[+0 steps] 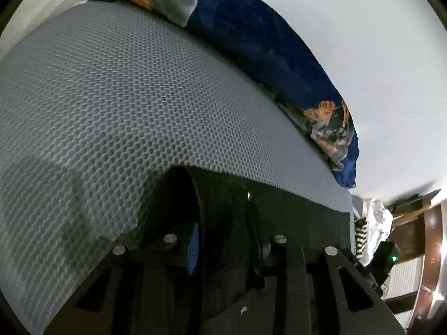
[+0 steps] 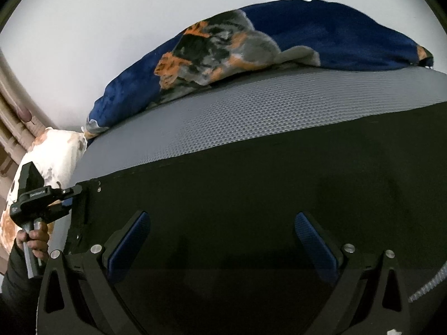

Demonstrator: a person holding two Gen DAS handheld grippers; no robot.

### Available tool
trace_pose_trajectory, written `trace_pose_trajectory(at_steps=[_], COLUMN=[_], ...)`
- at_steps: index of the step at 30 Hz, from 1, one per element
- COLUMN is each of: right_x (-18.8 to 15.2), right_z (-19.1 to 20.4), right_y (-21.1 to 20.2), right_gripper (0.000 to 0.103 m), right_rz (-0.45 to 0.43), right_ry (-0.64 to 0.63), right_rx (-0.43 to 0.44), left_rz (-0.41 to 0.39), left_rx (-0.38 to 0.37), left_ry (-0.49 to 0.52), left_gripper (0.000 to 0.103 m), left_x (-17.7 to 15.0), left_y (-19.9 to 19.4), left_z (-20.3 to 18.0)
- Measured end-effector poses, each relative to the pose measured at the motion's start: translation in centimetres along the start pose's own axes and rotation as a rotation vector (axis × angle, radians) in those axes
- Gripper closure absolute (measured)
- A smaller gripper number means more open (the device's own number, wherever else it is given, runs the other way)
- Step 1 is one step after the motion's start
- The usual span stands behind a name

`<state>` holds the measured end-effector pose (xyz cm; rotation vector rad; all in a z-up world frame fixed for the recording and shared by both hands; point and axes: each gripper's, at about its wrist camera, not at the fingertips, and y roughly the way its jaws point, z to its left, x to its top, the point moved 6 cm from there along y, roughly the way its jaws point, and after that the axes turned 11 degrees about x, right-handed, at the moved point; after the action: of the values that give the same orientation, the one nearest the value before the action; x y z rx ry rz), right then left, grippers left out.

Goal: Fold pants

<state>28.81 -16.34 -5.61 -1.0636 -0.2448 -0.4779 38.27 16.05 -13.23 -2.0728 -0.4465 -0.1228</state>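
Black pants (image 2: 265, 189) lie flat on a grey mesh mat (image 2: 251, 111) on the bed. In the left wrist view my left gripper (image 1: 223, 248) is shut on a raised fold of the pants (image 1: 223, 209) near their edge, with the cloth bunched between the fingers. In the right wrist view my right gripper (image 2: 222, 237) is open, its blue-padded fingers (image 2: 128, 245) spread wide just over the flat black cloth. The left gripper also shows in the right wrist view (image 2: 42, 201) at the pants' left corner, held by a hand.
A blue blanket with an orange and grey print (image 2: 251, 50) is bunched along the mat's far edge, also in the left wrist view (image 1: 265, 55). A white floral pillow (image 2: 56, 150) lies at the left. A white wall is behind.
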Motion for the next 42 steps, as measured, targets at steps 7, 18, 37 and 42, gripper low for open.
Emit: trace_pose_trajectory(at_steps=[7, 18, 37, 42], right_x=[0.9, 3.7, 6.2, 6.3], right_z=[0.6, 2.0, 4.0, 2.1], right_y=[1.3, 3.4, 8.0, 8.8], right_gripper=[0.0, 0.0, 0.009, 0.018], right_rz=[0.036, 0.13, 0.513, 0.612], right_ry=[-0.056, -0.28, -0.749, -0.749], right_rx=[-0.014, -0.051, 0.138, 0.177], left_rz=[-0.014, -0.155, -0.257, -0.241], left_rx=[-0.058, -0.087, -0.276, -0.256], left_ry=[-0.077, 0.021, 0.202, 0.223], left_gripper=[0.072, 0.095, 0.095, 0.095], left_x=[1.6, 0.1, -4.9, -5.4], left_y=[2.0, -2.7, -12.0, -11.9], left_z=[-0.6, -4.2, -8.2, -8.2])
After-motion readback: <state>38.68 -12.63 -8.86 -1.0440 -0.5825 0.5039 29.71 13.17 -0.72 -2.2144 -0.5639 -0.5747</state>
